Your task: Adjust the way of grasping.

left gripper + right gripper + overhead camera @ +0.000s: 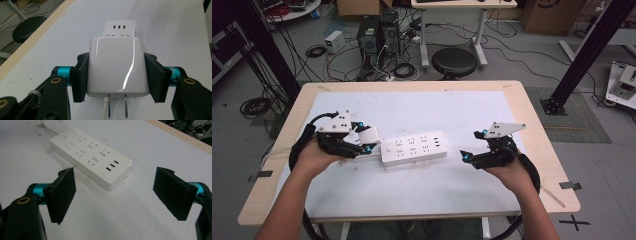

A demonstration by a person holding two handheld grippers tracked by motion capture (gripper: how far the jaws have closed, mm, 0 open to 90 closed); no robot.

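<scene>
Left claw (117,75) hiding adapter (116,67) sides

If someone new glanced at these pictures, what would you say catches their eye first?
Most likely the white plug adapter, clamped between the jaws of the left gripper with its two metal prongs pointing back toward the camera. Just beyond it, near the middle of the white table mat, lies a white power strip with its sockets facing up. To the strip's right, the right gripper is held with its jaws wide apart and nothing between them.
</scene>
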